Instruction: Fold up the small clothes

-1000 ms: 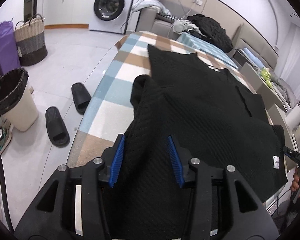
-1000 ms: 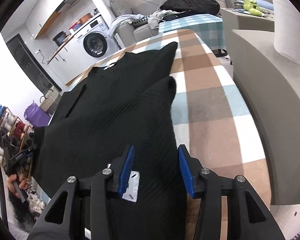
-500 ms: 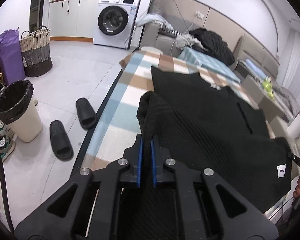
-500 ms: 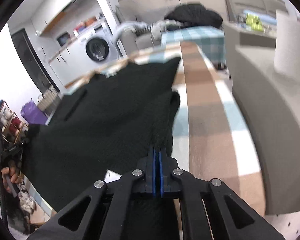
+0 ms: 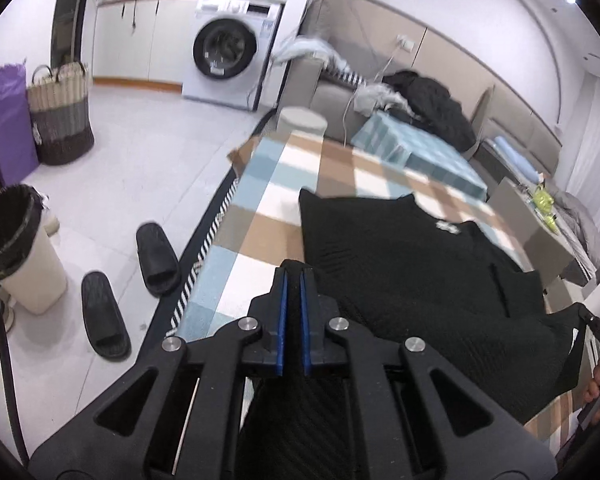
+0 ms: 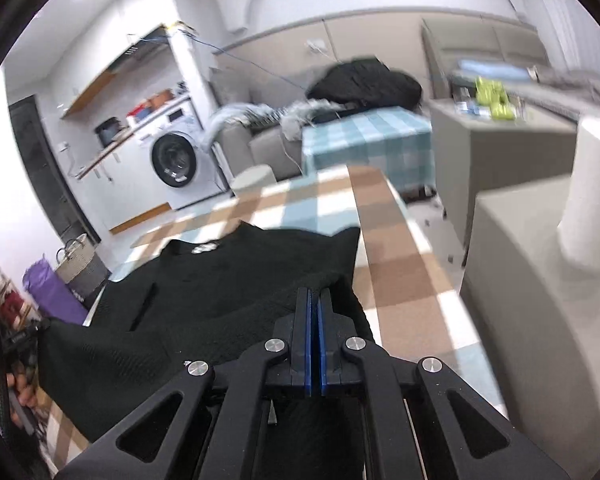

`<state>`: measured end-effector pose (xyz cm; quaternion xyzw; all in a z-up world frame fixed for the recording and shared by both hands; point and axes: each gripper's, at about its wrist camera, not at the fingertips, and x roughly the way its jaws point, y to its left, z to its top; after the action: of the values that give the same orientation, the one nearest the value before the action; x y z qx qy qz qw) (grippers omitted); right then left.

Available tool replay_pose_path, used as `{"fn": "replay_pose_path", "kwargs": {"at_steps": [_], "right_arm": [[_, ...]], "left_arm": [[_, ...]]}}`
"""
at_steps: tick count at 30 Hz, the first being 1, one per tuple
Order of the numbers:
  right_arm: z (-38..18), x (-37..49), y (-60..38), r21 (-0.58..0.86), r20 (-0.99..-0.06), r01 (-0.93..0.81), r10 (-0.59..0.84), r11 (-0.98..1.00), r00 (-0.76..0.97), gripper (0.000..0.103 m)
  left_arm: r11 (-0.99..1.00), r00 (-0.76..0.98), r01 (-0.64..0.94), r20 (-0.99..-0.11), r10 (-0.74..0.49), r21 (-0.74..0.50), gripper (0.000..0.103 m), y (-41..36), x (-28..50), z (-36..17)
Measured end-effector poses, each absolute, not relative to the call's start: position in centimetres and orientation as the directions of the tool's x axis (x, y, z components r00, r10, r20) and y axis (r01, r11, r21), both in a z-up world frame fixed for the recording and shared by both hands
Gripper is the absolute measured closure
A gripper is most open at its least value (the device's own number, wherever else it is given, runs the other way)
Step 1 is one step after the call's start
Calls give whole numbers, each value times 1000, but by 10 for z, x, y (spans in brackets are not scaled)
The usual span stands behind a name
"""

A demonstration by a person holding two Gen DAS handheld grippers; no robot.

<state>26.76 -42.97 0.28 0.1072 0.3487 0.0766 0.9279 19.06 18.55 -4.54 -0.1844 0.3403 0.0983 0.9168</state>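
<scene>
While your left gripper (image 5: 293,312) is clamped shut on a pinch of the black knit sweater (image 5: 412,272), your right gripper (image 6: 313,338) has its blue pads squeezed on the opposite bottom corner, so you've got the hem held at both ends. That looks like the setup for carrying the lower half up over the top half: two matching pinches keep the edge straight and stop the knit from bunching. The rest of the sweater lies flat on the checked tablecloth (image 5: 260,216), neck label (image 6: 204,247) at the far end and the collar pointing away from you, so the fold line should land somewhere across the middle.

Room-wise, you're in a laundry and living space. A washing machine (image 5: 230,50) sits against the far wall, a woven basket (image 5: 60,116) and a purple bag (image 5: 4,128) to its left, a lined bin (image 5: 16,248) and a pair of black slippers (image 5: 132,280) on the tile floor just beside the table. Beyond the table there's a sofa with a dark jacket (image 5: 432,108) dumped on it.
</scene>
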Motion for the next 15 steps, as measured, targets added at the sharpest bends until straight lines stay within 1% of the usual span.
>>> {"fn": "replay_pose_path", "kwargs": {"at_steps": [3,5,6,7,8,9,10,13,15], "right_arm": [[-19,286,-435,257,-693,-24,201,966,692,101],[-33,291,-440,296,-729,-29,246,955,639,97],[-37,289,-445,329,-733,-39,281,943,619,94],[-42,285,-447,357,-740,-49,314,933,595,83],[-45,281,-449,375,-740,-59,338,925,581,70],[-49,276,-451,391,-738,-75,362,917,570,65],[-51,274,-451,388,-740,-78,361,918,567,63],[-54,266,-448,368,-744,-99,357,924,566,63],[-54,265,-443,343,-743,-107,338,933,578,77]], "left_arm": [[909,713,-319,-700,44,-267,99,188,203,-68],[902,690,-333,-723,34,-275,98,189,201,-81],[899,686,-334,-727,27,-282,93,190,199,-87],[898,678,-337,-735,22,-284,88,190,196,-91],[895,671,-340,-742,16,-288,87,190,192,-95],[893,668,-338,-744,5,-297,83,190,188,-97],[892,668,-337,-744,0,-302,83,189,184,-102],[894,673,-330,-740,-1,-302,83,186,179,-107],[897,667,-328,-745,-3,-297,83,185,179,-109]]}}
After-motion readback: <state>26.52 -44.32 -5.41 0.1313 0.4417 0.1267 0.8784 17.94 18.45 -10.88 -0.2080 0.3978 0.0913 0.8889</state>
